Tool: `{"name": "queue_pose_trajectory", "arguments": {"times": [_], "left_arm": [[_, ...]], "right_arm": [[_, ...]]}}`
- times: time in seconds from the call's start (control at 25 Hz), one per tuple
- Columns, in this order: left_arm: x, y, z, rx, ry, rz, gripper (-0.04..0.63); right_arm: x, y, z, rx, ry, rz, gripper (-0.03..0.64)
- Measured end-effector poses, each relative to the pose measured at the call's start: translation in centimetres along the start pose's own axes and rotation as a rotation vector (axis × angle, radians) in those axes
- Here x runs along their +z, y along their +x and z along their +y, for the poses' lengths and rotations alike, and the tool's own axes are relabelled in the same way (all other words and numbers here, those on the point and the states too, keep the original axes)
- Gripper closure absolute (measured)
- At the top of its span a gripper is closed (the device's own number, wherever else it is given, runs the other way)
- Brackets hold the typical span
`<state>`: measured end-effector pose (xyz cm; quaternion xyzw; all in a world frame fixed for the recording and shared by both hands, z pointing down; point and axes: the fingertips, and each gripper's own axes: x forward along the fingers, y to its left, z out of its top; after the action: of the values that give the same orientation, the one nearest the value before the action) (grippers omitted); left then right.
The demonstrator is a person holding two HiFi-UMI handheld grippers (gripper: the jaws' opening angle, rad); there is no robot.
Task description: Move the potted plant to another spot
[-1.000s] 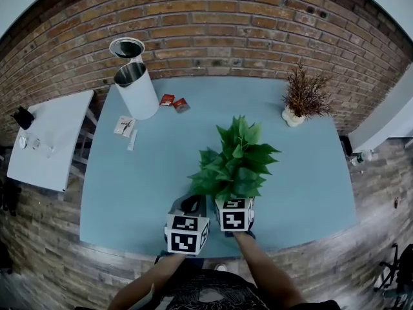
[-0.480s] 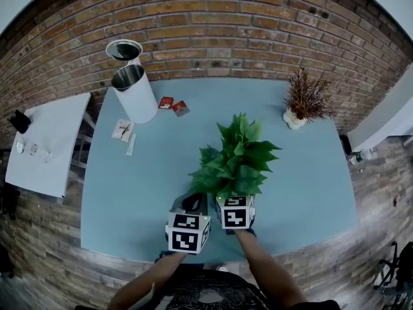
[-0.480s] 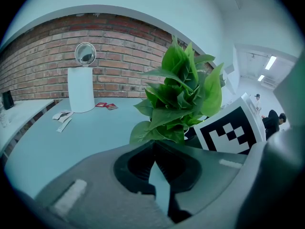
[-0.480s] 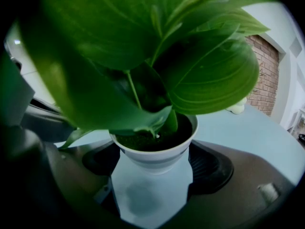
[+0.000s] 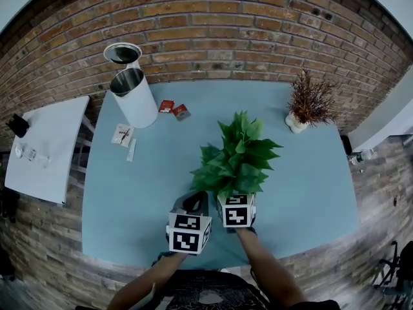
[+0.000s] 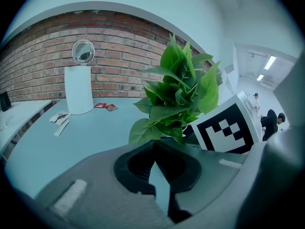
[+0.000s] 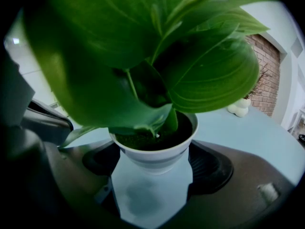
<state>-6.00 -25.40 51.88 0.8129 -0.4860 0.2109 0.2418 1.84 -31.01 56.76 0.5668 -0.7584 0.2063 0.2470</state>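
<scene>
**Pot stands upright between the right tongs, near the table's front edge**

Head view: the potted plant (image 5: 235,163) stands upright toward the near edge of the blue table (image 5: 142,192), directly ahead of the right gripper (image 5: 236,206). The left gripper (image 5: 193,202) lies just beside it, on the plant's left. Bare tabletop lies to both sides. A white bin (image 5: 135,97), packets (image 5: 174,107) and a dried plant (image 5: 308,102) stand well apart by the brick wall (image 5: 213,37).

Left gripper view: the jaws are pressed together at the tips with nothing between them. The foliage rises ahead and to the right.

Right gripper view: the jaws are spread to the pot's width, one on each side of its white wall, and seem to pinch it (whether it is clear of the table I cannot tell).
</scene>
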Motion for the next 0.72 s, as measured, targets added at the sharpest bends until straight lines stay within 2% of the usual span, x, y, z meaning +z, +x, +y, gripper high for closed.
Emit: {"name": "queue_pose_trajectory", "arguments": {"times": [0.72], "left_arm": [[0.2, 1.7, 1.3, -0.028, 0.004, 0.021, 0.597]], "right_arm": [[1.4, 2.3, -0.4, -0.029, -0.003, -0.001, 0.172]]}}
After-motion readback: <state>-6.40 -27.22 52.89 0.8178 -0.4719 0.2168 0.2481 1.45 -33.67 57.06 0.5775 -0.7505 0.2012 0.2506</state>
